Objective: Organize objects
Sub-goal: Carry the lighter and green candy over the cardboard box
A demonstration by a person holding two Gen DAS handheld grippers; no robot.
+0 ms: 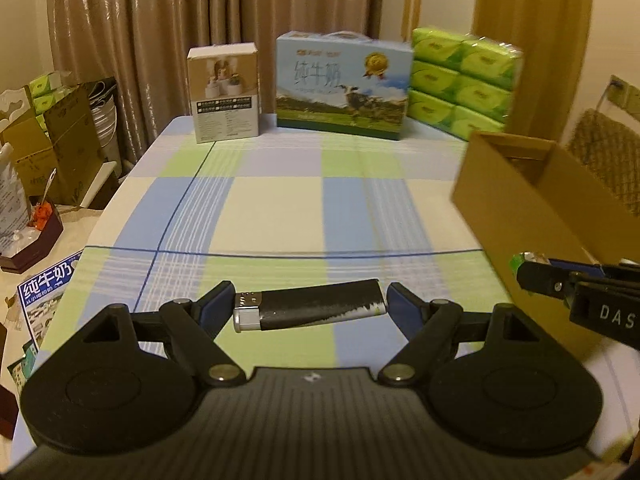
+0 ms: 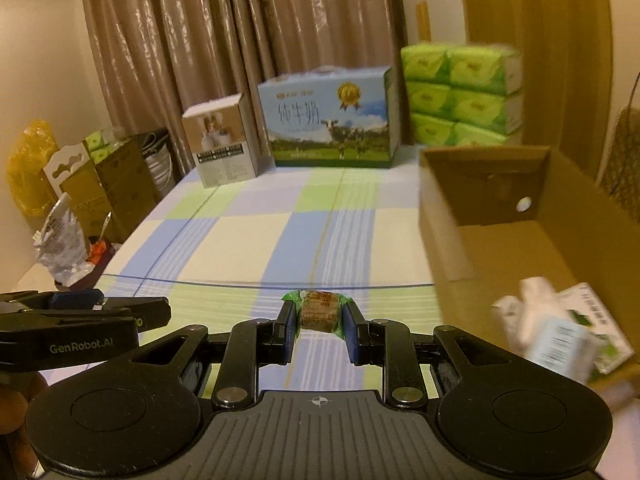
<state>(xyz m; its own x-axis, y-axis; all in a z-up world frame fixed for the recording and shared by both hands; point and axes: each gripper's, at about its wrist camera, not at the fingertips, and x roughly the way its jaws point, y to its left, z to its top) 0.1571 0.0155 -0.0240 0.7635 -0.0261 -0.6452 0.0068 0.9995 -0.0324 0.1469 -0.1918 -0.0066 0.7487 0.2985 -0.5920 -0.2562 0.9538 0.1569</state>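
While the left gripper [image 1: 310, 300] gapes around a black lighter [image 1: 310, 309], the right gripper [image 2: 319, 319] clamps a green-wrapped brown snack [image 2: 319, 311].

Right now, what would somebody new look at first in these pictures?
Probably the black lighter, lying crosswise between the open fingers of the left hand-held gripper. Next, the green-wrapped snack pinched in the right hand-held gripper, close to the open cardboard box on the checked tablecloth. At the far end stands a blue milk carton.
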